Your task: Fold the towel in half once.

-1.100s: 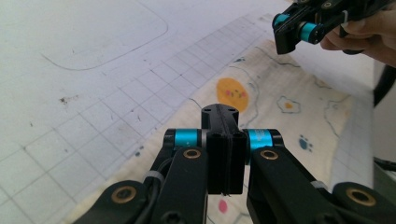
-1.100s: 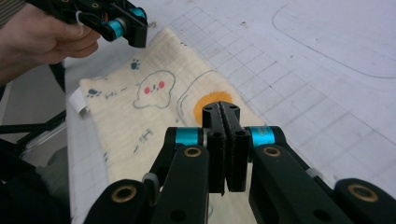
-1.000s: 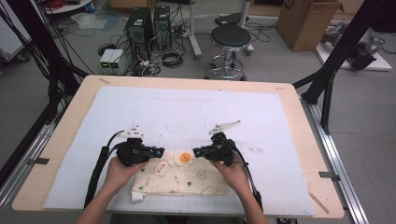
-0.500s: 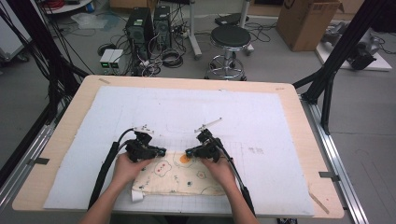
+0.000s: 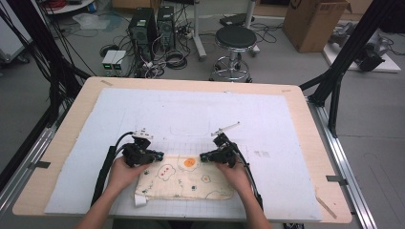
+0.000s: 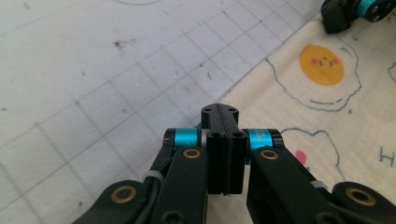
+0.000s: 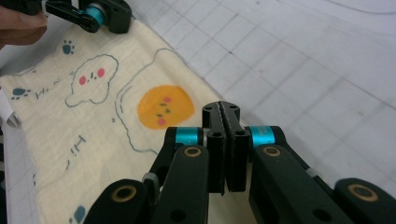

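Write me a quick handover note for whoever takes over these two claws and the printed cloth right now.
Left claw: jaws shut, at the cloth's far left edge; whether it pinches fabric cannot be told.
Right claw: jaws shut, at the far edge just right of the orange egg print; a grip on fabric cannot be told here either.
Cloth: cream, printed, lying flat as a folded rectangle near the front edge of the white mat, with a white tag sticking out at its near left corner.
Done: cloth looks folded and laid out.
Left: probably the next fold or a lift from the far edge; check both grips first.
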`<state>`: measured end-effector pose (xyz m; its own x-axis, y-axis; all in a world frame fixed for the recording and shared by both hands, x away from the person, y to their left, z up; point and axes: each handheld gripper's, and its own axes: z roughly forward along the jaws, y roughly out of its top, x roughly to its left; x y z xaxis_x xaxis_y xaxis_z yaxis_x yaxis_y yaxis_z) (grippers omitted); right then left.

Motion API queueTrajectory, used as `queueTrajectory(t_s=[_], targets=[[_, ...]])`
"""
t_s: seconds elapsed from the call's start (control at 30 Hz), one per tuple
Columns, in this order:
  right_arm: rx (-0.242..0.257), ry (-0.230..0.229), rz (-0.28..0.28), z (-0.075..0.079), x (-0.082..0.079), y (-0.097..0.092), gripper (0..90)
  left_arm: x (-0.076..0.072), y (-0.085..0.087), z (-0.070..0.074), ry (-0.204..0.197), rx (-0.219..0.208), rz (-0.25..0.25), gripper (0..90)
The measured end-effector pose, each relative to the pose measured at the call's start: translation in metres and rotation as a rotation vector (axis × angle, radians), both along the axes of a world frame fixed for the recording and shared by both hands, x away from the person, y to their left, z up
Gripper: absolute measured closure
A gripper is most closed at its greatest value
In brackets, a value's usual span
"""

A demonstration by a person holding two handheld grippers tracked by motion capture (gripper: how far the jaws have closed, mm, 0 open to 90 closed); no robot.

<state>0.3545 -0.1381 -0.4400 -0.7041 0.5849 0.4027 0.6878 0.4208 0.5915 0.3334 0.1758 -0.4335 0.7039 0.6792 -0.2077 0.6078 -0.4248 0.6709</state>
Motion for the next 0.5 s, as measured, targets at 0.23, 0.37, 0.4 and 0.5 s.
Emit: queueTrajectory(t_s=[0.23,0.37,0.4,0.5], targets=[[0.018,0.003,-0.048,-0.002,-0.005,-0.028,89.5,-0.006,0.020,-0.004,0.003,-0.042,0.037,89.5],[0.025,0.003,-0.071,-0.002,-0.008,-0.043,89.6,-0.008,0.027,-0.005,0.000,-0.052,0.045,89.5],[0.024,0.000,-0.079,-0.003,-0.009,-0.047,89.6,-0.008,0.029,-0.005,0.000,-0.056,0.046,89.5],[0.035,0.001,-0.095,-0.004,-0.011,-0.058,89.5,-0.009,0.033,-0.005,0.000,-0.056,0.053,89.6]])
